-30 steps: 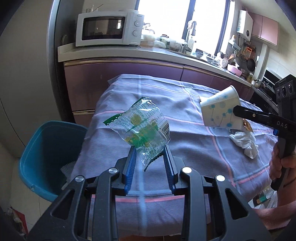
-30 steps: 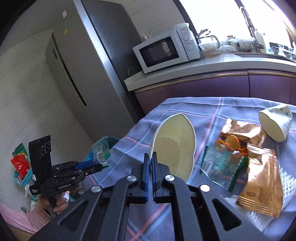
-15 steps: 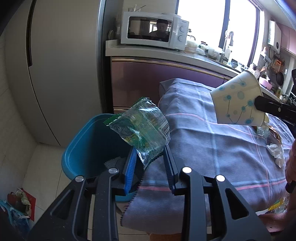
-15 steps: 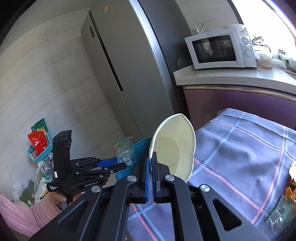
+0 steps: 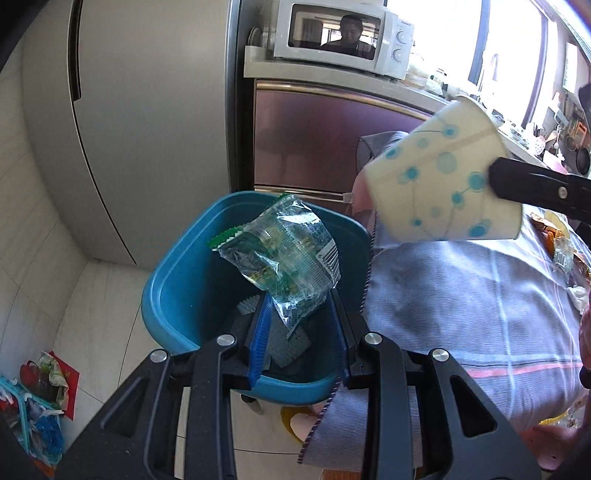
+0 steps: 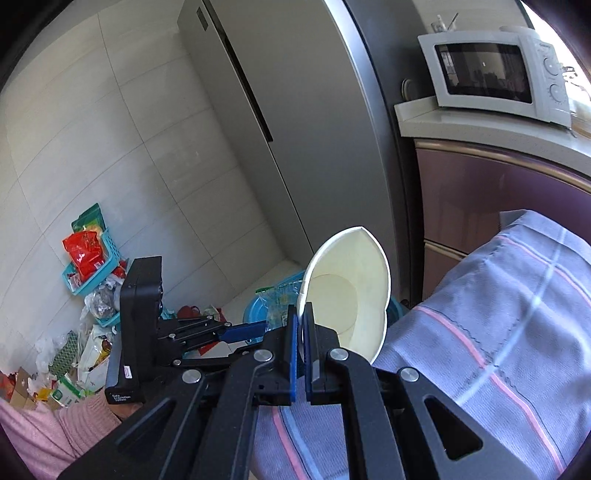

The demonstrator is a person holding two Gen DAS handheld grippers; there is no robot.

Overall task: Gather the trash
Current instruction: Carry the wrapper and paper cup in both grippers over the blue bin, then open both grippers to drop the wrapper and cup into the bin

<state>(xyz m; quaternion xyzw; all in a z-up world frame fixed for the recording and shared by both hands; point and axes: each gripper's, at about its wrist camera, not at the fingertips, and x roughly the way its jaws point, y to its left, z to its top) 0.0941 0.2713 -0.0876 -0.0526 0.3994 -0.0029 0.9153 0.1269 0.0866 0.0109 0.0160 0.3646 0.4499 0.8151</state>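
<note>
Now wrapper [image 5: 284,254] above blue bin [image 5: 173,295].

Left wrist cam looks down over the blue bin [image 5: 177,295], close. Right wrist cam faces the fridge [image 6: 295,110] from the table edge. Both catch the microwave [image 5: 343,35], bin, paper cup [image 6: 347,295].

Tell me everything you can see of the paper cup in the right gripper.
The paper cup is cream with blue dots joined by thin lines outside, plain cream inside. It is empty, tipped sideways, its rim squashed out of round. The right gripper has its jaws pinched on the cup's wall at the rim, holding it beside the blue bin, over the table's edge.
</note>
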